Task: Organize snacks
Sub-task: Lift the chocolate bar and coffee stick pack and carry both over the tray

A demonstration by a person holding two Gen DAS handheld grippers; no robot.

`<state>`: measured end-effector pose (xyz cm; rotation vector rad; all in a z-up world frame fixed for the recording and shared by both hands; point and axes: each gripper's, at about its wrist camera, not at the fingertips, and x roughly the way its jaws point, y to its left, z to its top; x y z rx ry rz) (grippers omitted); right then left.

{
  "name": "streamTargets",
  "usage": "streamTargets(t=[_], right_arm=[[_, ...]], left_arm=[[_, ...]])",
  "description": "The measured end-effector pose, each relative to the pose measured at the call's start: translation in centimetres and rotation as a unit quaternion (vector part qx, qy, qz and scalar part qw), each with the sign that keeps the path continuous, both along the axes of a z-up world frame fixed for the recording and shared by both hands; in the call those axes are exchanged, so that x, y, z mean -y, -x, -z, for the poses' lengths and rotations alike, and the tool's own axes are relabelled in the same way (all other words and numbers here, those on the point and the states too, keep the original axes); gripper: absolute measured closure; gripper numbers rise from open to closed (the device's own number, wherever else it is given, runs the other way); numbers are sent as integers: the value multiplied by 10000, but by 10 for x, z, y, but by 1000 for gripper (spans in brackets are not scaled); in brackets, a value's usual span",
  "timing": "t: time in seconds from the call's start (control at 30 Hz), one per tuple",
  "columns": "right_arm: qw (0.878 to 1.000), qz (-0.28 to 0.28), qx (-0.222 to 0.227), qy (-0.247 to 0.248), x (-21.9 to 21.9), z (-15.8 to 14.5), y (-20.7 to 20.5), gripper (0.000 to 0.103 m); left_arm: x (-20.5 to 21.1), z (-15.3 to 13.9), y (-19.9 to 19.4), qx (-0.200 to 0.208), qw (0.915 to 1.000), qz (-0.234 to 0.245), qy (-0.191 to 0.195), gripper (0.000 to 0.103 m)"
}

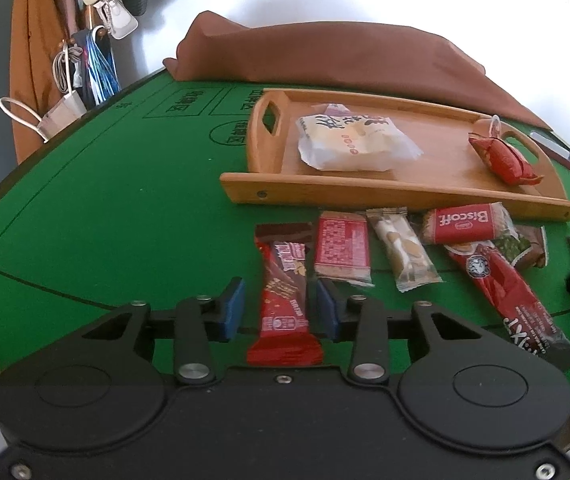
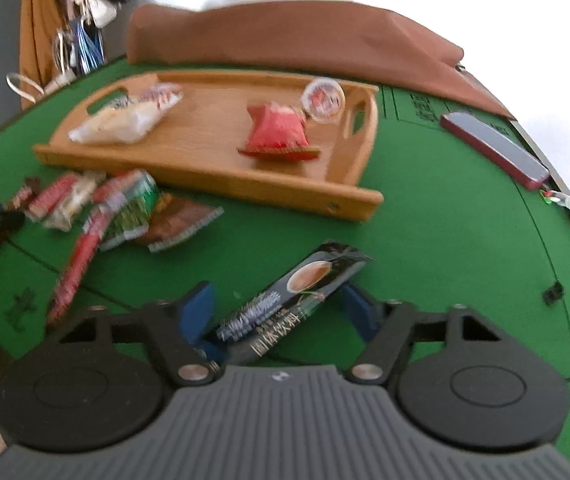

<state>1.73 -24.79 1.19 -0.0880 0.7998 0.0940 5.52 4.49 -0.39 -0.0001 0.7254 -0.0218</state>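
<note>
On the green felt table, my left gripper (image 1: 280,292) stands open around a red chocolate-bar wrapper (image 1: 285,300), with a gap at each blue pad. A row of snacks lies beyond it: a red biscuit pack (image 1: 341,248), a nougat bar (image 1: 401,252), a Biscoff pack (image 1: 465,222) and a long red stick pack (image 1: 513,296). The wooden tray (image 1: 365,192) holds a white pastry bag (image 1: 349,140) and a red packet (image 1: 503,158). My right gripper (image 2: 277,296) straddles a dark drink sachet (image 2: 293,296) that lies slantwise on the felt. Its pads are close to the sachet's edges, and no firm pinch shows.
A brown cloth (image 1: 345,52) lies bunched behind the tray. A phone in a red case (image 2: 493,146) rests near the table's right rim. A small jelly cup (image 2: 323,98) sits at the tray's right handle. Coats and bags (image 1: 33,40) hang beyond the left edge.
</note>
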Motion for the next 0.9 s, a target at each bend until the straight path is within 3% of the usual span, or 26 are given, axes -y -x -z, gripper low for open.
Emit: streamTargets(t=[0.07, 0.17, 0.2, 0.3, 0.33, 0.57, 0.7, 0.73, 0.83, 0.9], right_arm=[[10000, -23, 90, 13, -4, 0, -4, 54], [9995, -250, 95, -187, -9, -1, -8, 58], [9991, -315, 97, -260, -11, -2, -9, 57], [9989, -425, 138, -115, -18, -3, -6, 38], [9989, -436, 160, -21, -20, -3, -5, 37], [9991, -385, 89, 170, -20, 0, 11, 36], [9991, -301, 221, 209, -22, 2, 16, 36], [9991, -278, 250, 198, -23, 2, 17, 37], [9992, -251, 277, 132, -26, 2, 18, 51], [9993, -252, 265, 108, -29, 1, 18, 65]], left_arm=[[1, 0, 0, -7, 10000, 22, 2, 68], [2, -1, 0, -5, 10000, 31, -2, 69], [2, 0, 0, -5, 10000, 29, 1, 69], [2, 0, 0, -1, 10000, -5, 18, 69], [2, 0, 0, 4, 10000, -23, 12, 69], [4, 2, -4, 45, 9997, -91, -218, 58], [3, 2, -6, 20, 9998, -118, -149, 58], [2, 2, -6, 10, 9999, -97, -99, 63], [1, 0, -6, -22, 10000, -74, 28, 80], [1, -1, -6, -42, 9999, -80, 54, 80]])
